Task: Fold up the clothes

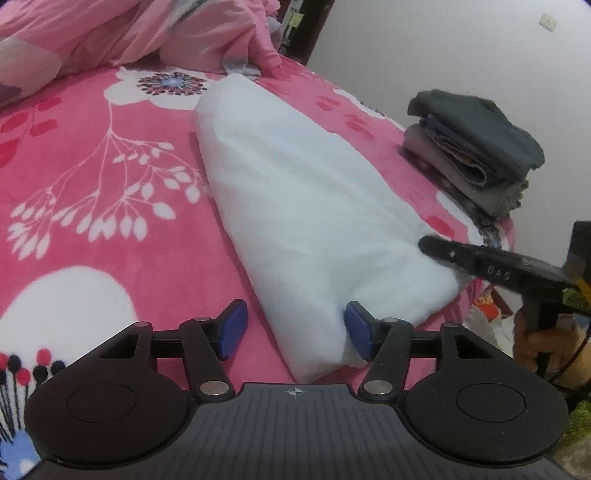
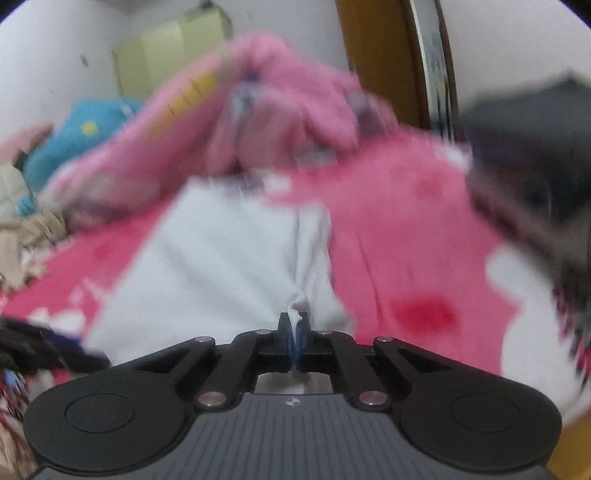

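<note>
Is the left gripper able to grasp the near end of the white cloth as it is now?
Probably yes. The left gripper is open, and the near end of the white cloth already lies between its fingers, with nothing in the way.

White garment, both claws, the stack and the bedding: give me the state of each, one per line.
White garment: folded into a long strip, flat on the bed.
Left claw: open, straddling the garment's near end.
Right claw: shut on a pinch of the garment.
Dark clothes stack: folded, piled near the bed edge.
Pink quilt: bunched, unfolded.
</note>
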A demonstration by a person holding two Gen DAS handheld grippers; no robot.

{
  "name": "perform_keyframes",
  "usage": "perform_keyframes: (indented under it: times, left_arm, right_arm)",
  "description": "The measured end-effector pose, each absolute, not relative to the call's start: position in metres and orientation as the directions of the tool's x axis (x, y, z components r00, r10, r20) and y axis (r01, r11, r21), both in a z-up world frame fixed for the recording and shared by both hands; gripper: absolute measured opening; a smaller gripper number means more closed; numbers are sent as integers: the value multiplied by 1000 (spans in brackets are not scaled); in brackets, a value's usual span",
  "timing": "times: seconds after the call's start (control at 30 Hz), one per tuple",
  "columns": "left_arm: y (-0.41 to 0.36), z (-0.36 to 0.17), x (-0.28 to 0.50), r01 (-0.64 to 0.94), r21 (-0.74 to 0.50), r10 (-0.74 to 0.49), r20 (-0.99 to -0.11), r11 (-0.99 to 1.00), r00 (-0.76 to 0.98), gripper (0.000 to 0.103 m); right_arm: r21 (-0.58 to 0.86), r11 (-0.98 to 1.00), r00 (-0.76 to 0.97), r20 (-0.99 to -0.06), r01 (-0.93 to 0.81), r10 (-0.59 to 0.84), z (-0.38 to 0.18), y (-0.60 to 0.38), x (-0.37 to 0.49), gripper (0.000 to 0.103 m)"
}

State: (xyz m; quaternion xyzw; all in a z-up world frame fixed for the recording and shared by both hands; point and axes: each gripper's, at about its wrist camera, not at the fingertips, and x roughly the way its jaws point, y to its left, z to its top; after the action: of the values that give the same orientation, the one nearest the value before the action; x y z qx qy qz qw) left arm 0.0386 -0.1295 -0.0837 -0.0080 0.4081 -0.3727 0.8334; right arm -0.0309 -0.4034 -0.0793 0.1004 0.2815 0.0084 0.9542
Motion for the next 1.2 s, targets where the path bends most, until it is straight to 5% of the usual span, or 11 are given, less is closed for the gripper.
perform_keyframes:
  times: [0.17, 0.5, 0.67, 0.7, 0.77, 1.07, 1.2]
  left_arm:
    - [-128, -85, 40, 614, -324, -630, -676, 720, 382, 59]
    - [-124, -87, 40, 615, -339, -641, -672, 712, 371, 59]
    - [-123, -89, 43, 620, -347, -650, -668, 703, 362, 60]
    - [-123, -89, 43, 621, -350, -652, -667, 701, 361, 60]
    - [-122, -90, 44, 622, -355, -656, -665, 698, 357, 60]
    - [-129, -86, 44, 616, -335, -630, -692, 713, 353, 63]
    - [-133, -84, 44, 609, -321, -612, -706, 725, 357, 64]
  right_arm:
    - [276, 960, 894, -440, 45, 84, -48, -430, -33, 29]
    - [370, 925, 738, -599, -89, 311, -44, -448, 104, 34]
    - [350, 935, 668, -682, -57, 297, -67, -451, 151, 34]
    - [366, 929, 665, -678, -64, 313, -70, -452, 155, 28]
    - [401, 912, 672, -652, -88, 352, -72, -454, 158, 0]
    - [181, 979, 793, -581, -96, 185, -56, -445, 141, 0]
    - [63, 994, 747, -656, -88, 108, -89, -437, 153, 0]
